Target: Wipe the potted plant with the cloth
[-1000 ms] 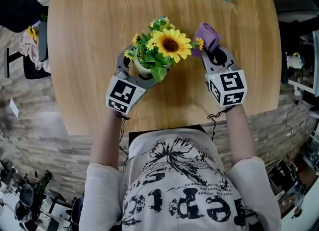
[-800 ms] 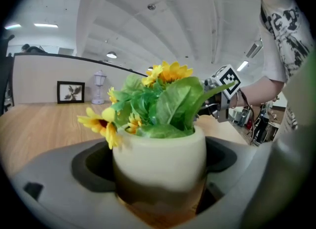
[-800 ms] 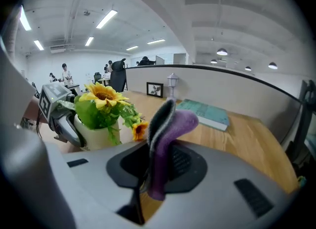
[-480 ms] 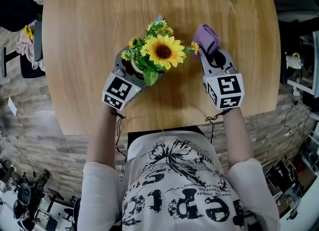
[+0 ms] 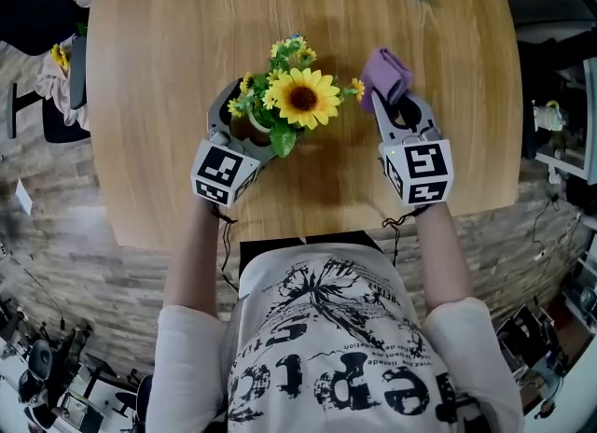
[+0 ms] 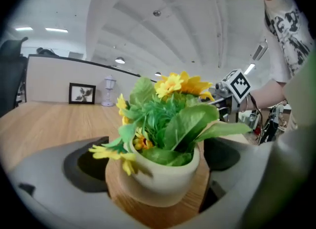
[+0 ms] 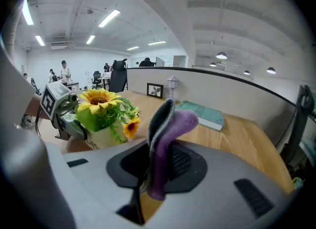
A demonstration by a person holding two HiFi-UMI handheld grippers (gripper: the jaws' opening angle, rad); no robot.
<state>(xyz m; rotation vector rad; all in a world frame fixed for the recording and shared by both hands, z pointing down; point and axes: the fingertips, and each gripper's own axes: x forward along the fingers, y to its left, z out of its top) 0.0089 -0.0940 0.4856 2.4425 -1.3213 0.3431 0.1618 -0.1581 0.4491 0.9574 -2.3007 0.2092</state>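
Potted plant (image 5: 297,97) stands on the wooden table (image 5: 159,39) between the jaws of the left gripper (image 5: 244,123), which have just been opening and stand clear of it; the right gripper (image 5: 396,100) is clamped on the purple cloth (image 5: 385,69) just beside the plant

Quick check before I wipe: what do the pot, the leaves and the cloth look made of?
The pot looks like glazed ceramic, though plastic is possible: smooth cream wall, soft sheen. The leaves seem artificial, plastic or fabric: uniform bright green. The cloth is soft purple fabric, perhaps microfibre: fuzzy surface, bends over.
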